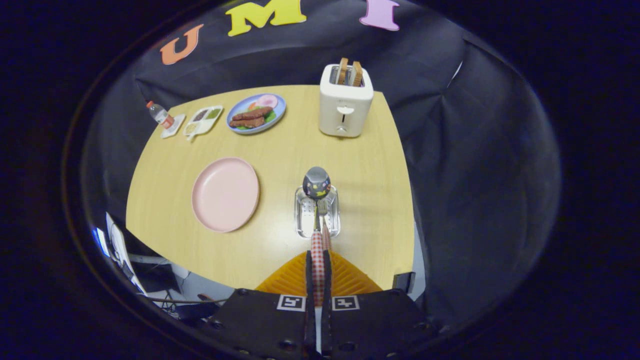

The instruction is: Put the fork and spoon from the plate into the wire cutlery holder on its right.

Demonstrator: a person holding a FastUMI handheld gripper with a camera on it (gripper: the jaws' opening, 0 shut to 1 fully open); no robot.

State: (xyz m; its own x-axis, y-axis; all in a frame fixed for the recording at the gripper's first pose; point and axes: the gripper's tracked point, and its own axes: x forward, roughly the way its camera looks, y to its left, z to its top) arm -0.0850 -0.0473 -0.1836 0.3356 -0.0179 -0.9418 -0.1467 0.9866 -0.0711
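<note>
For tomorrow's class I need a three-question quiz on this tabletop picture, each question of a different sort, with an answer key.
1. True or false: the pink plate has cutlery lying on it.
2. Multiple choice: what are the gripper fingers closed on? A) the spoon by its checked handle; B) the toaster; C) the water bottle.
3. Fill in: the spoon's bowl hangs over the ____, which stands on the table to the right of the pink plate.

Key:
1. False; the plate is bare.
2. A.
3. Wire cutlery holder; a second utensil, probably the fork, seems to stand inside.
</note>
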